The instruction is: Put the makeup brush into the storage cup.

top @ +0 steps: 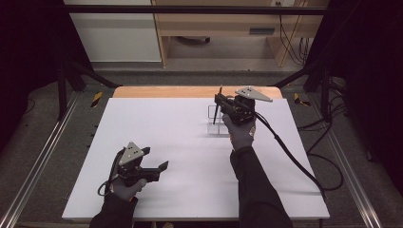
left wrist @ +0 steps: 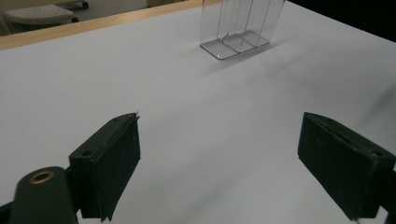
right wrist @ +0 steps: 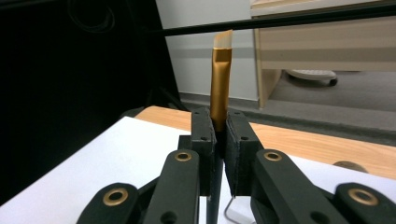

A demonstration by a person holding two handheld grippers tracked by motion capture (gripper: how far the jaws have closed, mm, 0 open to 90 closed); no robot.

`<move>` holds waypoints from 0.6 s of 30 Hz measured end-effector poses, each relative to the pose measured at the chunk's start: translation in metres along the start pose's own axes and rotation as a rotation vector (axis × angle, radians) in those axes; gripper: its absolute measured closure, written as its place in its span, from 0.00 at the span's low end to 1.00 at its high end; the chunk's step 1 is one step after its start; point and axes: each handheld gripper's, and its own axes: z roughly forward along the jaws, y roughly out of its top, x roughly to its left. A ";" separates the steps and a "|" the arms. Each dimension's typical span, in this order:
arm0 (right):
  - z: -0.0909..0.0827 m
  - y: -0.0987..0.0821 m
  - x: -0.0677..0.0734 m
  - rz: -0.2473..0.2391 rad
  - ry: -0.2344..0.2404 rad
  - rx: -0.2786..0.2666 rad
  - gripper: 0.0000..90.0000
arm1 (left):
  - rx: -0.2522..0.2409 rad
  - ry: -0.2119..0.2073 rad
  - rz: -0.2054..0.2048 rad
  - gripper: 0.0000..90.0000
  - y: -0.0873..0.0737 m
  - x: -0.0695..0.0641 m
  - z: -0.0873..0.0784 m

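A slim brush with a gold ferrule, pale bristles on top and a dark handle stands upright in my right gripper, whose jaws are shut on it. It hangs just over a clear, divided plastic holder at the far middle-right of the white tabletop. The handle's lower end is down by the holder's open top. That holder looks empty from the left gripper view. My left gripper rests near the front left, open, with nothing between its pads.
A cable trails from the right gripper across the table's right side. A wooden strip marks the far edge. Black frame posts stand at both far corners, with wooden furniture beyond.
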 end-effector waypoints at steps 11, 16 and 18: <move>0.011 0.010 -0.009 -0.014 -0.061 -0.021 0.93 | -0.009 -0.002 -0.003 0.14 0.001 0.003 -0.003; 0.017 0.012 -0.013 -0.003 -0.075 -0.024 0.93 | -0.009 -0.004 -0.001 0.14 0.001 0.002 -0.003; 0.019 0.012 -0.013 -0.007 -0.080 -0.023 0.93 | -0.008 -0.006 0.000 0.14 0.001 0.002 -0.003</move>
